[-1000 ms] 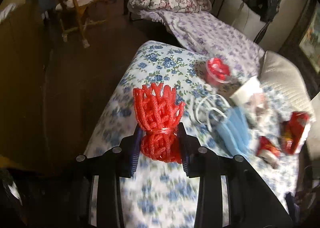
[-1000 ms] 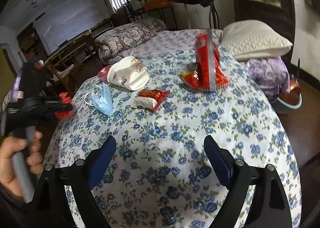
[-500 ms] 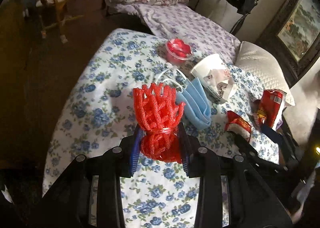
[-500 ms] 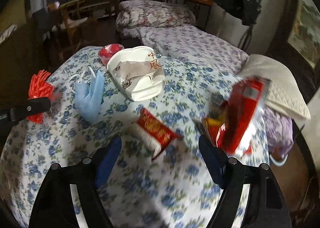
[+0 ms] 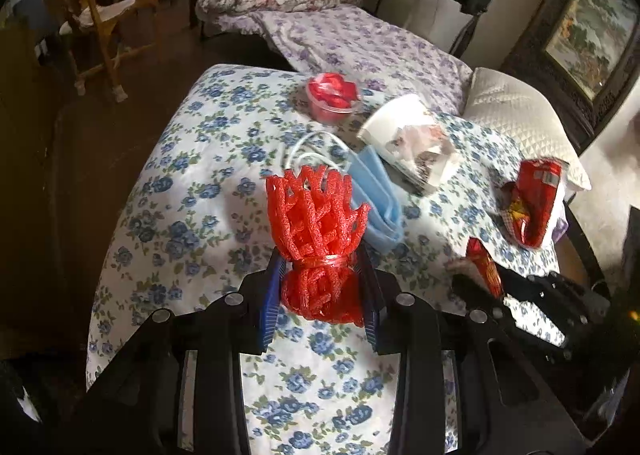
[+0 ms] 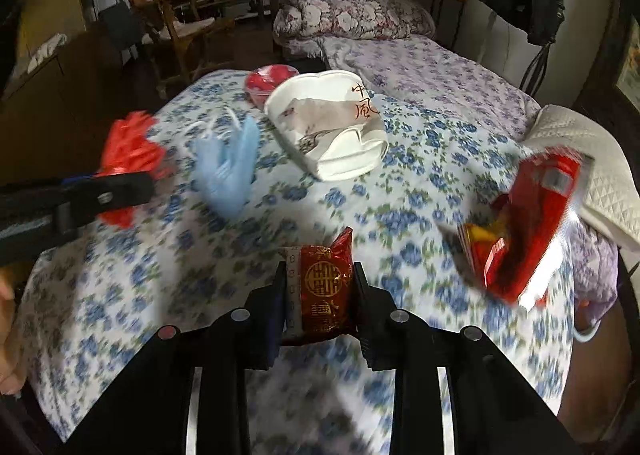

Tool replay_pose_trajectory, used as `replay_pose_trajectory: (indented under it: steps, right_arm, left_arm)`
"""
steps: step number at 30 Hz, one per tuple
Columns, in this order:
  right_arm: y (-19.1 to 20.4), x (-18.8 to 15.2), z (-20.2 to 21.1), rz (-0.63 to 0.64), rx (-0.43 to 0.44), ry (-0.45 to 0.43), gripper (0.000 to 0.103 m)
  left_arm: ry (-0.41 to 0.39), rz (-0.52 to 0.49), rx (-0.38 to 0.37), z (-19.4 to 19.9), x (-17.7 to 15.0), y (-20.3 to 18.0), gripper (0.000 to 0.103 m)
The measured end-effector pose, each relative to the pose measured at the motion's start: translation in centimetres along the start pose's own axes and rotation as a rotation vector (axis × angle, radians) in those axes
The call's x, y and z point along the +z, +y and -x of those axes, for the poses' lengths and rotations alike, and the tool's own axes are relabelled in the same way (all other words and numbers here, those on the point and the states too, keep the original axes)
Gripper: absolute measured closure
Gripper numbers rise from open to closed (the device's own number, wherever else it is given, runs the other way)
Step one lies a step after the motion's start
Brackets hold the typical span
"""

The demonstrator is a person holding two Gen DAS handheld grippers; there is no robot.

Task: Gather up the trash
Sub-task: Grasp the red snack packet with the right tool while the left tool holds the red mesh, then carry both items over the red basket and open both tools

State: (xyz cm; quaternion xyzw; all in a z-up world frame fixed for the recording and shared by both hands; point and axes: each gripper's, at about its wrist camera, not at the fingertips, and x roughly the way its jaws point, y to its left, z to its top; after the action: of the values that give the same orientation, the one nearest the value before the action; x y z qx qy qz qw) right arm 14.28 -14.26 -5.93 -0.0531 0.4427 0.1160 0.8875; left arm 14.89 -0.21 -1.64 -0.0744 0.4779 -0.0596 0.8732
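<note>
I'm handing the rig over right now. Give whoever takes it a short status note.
Left gripper: shut on the red foam net.
Right gripper: shut on the small red snack packet.
On the floral tablecloth: blue face mask, crushed white paper cup, red-filled plastic cup, large red snack bag.
Done: two pieces gripped.
Left: bin both, then collect the other four. No bin is in view.
</note>
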Motion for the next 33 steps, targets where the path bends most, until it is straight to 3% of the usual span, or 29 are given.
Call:
replay_pose_trajectory:
  steps: [14, 29, 33]
  right_arm:
    - [-4.3, -10.7, 10.2, -0.225, -0.022, -0.09, 0.073]
    - [-10.3, -21.6, 16.9, -0.422, -0.12, -0.134, 0.073]
    - [-12.7, -25.2, 18.0, -0.503, -0.148, -0.137, 0.073]
  left_arm:
    - [0.007, -0.188, -0.058, 1.3, -3.0, -5.8, 0.068]
    - [0.028, -0.499, -0.088, 3.5, -11.3, -17.5, 0.067]
    - [0.054, -0.557, -0.129, 3.9, -12.8, -20.7, 0.067]
